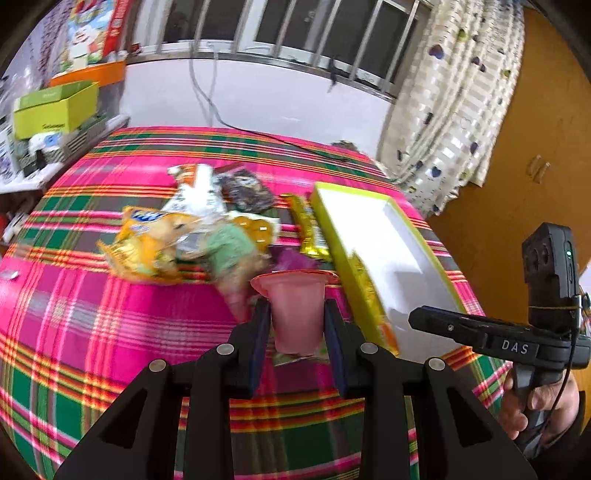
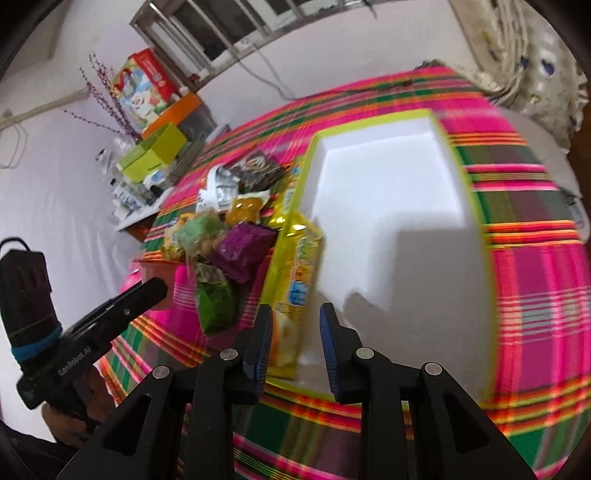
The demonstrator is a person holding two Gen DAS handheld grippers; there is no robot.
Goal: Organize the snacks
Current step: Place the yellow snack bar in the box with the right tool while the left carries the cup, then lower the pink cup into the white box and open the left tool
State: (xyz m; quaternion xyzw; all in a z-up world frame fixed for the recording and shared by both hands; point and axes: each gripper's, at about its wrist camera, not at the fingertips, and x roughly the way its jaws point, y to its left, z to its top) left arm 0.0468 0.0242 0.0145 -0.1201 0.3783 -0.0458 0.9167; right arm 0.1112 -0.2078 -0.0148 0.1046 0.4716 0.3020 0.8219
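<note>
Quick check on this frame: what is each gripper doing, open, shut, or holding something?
Left gripper: shut on the pink jelly cup, lifted above the plaid cloth.
Right gripper: open, holding nothing, over the yellow snack packet at the box edge.

White wall (image 1: pixel 266 96) behind the plaid-covered surface (image 1: pixel 110 332); pink, green and orange checks. Barred window (image 1: pixel 295 26) above the wall, dark outside, a cable (image 1: pixel 207 96) hanging from its sill. Patterned curtain (image 1: pixel 454 103) right of the window, wooden cabinet (image 1: pixel 535 155) beyond it. Left of the window, a side shelf (image 1: pixel 55 162) stacked with boxes: lime-green box (image 1: pixel 55 110), orange box (image 1: pixel 99 72), a colourful carton (image 1: pixel 92 29). Dried purple branches (image 2: pixel 107 96) stand by that stack.
</note>
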